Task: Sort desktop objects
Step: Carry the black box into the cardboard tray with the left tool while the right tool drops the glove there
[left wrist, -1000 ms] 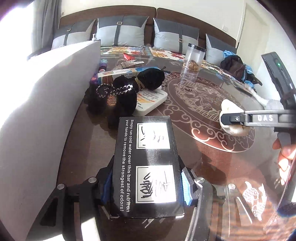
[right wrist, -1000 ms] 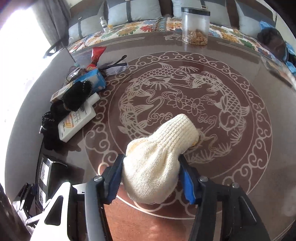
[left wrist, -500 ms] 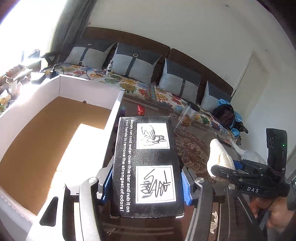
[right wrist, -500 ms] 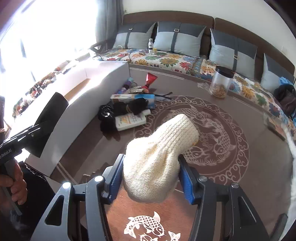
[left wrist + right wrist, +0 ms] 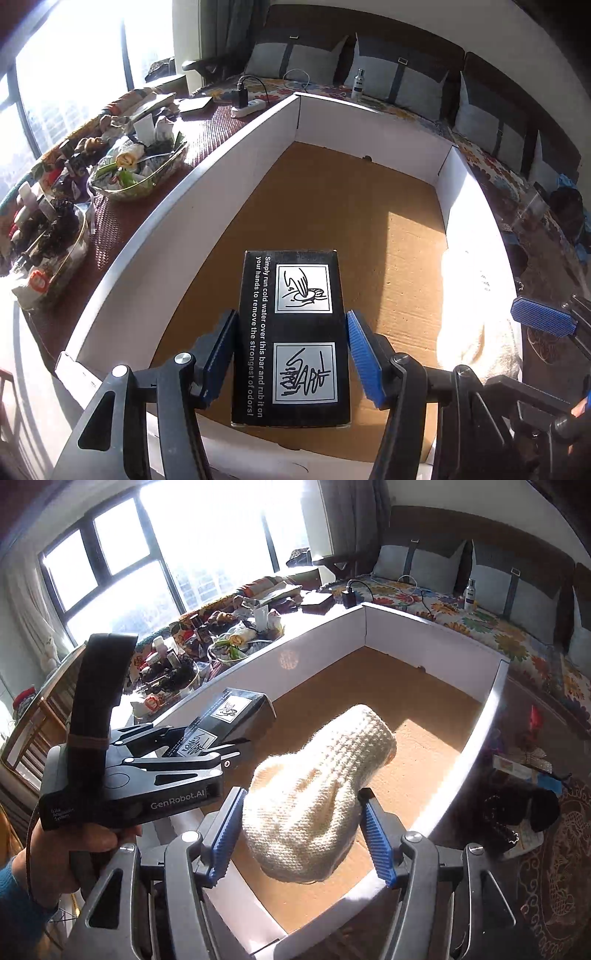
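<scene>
My left gripper [image 5: 291, 314] is shut on a black printed box [image 5: 291, 347], held over the brown floor of a large white-walled cardboard box [image 5: 184, 206]. The right wrist view shows that gripper [image 5: 207, 753] and the black box [image 5: 232, 716] from the side, in a person's hand. A cream knit mitten [image 5: 314, 794] sits between the blue pads of my right gripper [image 5: 301, 794]. Its jaws are opening, and the pads still touch the knit. The mitten hangs above the cardboard box [image 5: 325, 642] near its right wall. In the left wrist view the mitten [image 5: 476, 325] is washed out by sun.
Left of the cardboard box stand glass bowls of clutter [image 5: 136, 170] and a power strip [image 5: 247, 109]. To its right, on the patterned table [image 5: 546, 886], lie black furry items [image 5: 517, 812] and small packages. A cushioned sofa [image 5: 406, 81] runs along the back.
Both grippers have swung left from the patterned table to above the white cardboard box, each carrying its object. The clutter pile has slid to the right edge of the right wrist view.
</scene>
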`<state>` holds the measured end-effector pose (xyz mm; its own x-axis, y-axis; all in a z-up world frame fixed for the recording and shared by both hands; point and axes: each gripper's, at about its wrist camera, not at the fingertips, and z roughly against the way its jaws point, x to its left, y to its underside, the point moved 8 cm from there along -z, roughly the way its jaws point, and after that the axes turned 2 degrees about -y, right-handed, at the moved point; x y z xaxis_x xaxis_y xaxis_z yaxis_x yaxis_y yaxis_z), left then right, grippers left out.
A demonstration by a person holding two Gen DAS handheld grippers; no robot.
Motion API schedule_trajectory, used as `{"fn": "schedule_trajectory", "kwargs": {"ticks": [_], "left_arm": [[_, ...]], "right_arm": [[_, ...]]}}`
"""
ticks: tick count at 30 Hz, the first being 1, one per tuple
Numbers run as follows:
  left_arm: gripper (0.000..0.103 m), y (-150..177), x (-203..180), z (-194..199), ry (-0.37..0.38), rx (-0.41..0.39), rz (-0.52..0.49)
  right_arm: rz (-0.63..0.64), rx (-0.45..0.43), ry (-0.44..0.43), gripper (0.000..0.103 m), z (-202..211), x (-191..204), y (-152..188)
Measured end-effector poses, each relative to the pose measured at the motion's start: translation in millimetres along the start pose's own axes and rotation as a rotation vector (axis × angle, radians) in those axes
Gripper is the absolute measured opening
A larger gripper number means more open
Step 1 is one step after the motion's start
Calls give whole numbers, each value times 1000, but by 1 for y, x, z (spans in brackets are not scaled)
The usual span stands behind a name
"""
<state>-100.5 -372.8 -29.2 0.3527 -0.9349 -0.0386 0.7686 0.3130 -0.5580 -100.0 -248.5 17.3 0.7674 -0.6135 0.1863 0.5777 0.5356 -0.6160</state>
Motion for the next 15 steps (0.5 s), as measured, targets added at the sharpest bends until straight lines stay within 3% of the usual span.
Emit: {"fn": "schedule_trajectory", "kwargs": {"ticks": [1, 3, 7, 11, 15], "left_arm": [[60, 2, 2, 0, -2, -2, 5], [80, 4, 6, 8, -14, -38, 22], [82, 4, 0, 37, 11, -136, 57], [82, 9, -38, 78, 125, -213, 55], [84, 22, -108, 120, 279, -264, -17]], "right_arm": [[0, 24, 11, 80, -8, 0, 4], [-9, 26, 37, 83, -11, -6, 9], [-29, -71, 76, 92, 28, -23, 17], [-32, -191, 213, 103, 79, -57, 44], [-93, -178, 385, 103, 108, -121, 106]]}}
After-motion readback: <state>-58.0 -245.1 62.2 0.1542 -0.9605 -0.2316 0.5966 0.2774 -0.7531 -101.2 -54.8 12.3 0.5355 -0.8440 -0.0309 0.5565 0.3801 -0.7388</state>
